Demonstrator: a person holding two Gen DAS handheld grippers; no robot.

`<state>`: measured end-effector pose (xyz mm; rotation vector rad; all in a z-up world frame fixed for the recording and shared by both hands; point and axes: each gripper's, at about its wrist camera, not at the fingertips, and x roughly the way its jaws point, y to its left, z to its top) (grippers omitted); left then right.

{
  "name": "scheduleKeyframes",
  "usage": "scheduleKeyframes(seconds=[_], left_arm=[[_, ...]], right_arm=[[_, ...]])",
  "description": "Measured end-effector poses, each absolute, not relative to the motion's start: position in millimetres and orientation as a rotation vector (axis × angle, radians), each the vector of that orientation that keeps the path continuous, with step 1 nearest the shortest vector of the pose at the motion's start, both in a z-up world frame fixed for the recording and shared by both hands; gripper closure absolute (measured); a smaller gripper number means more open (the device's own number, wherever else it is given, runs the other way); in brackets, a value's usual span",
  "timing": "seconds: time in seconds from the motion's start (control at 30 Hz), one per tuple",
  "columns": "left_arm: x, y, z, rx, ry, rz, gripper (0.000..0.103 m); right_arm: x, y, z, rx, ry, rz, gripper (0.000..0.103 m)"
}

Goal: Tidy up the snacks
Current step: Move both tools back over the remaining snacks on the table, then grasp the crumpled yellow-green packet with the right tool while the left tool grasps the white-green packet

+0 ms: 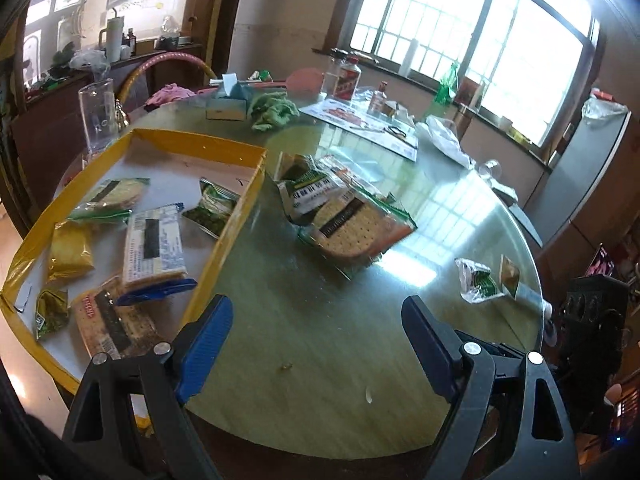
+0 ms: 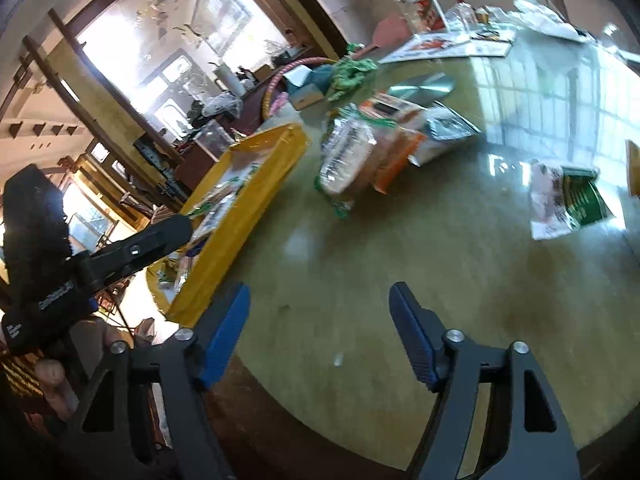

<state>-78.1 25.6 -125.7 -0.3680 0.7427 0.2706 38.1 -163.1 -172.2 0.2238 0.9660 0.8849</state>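
Observation:
A yellow-rimmed tray (image 1: 200, 146) lies at the left of the round glass-topped table (image 1: 320, 340) and holds several snack packets, among them a cracker pack (image 1: 154, 246). A pile of cracker packs (image 1: 352, 220) lies on the table right of the tray; it also shows in the right wrist view (image 2: 360, 152). Two small packets (image 1: 486, 280) lie near the right edge, also seen in the right wrist view (image 2: 568, 200). My left gripper (image 1: 316, 320) is open and empty above the table's near edge. My right gripper (image 2: 320, 308) is open and empty beside the tray (image 2: 240, 208).
At the table's far side lie a tissue box (image 1: 226, 106), a green cloth (image 1: 272, 110), a liquor bottle (image 1: 346, 78), a flyer (image 1: 360, 120) and plastic bags (image 1: 446, 138). A tall glass (image 1: 98, 114) stands behind the tray. The left gripper's body (image 2: 80, 256) shows at the right wrist view's left.

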Motion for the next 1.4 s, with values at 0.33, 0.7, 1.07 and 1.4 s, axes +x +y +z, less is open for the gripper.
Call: scheduleKeyframes(seconds=[0.33,0.7,1.07,1.4], left_arm=[[-72,29,-136,-0.421,0.802,0.239,0.017],[-66,26,-142,-0.426,0.831,0.207,0.017],[-57,16,-149,-0.402,0.859,0.174,0.017],[-41,-11,-157,-0.325,0.914,0.11,0.017]], right_arm=[[44,-206,-171,0.239,0.93,0.793,0.044],[82,-260,-158,0.282,0.873,0.618,0.046],[155,-325,-162,0.237,0.894,0.267,0.046],[162,-301,-186,0.192,0.961,0.337,0.057]])
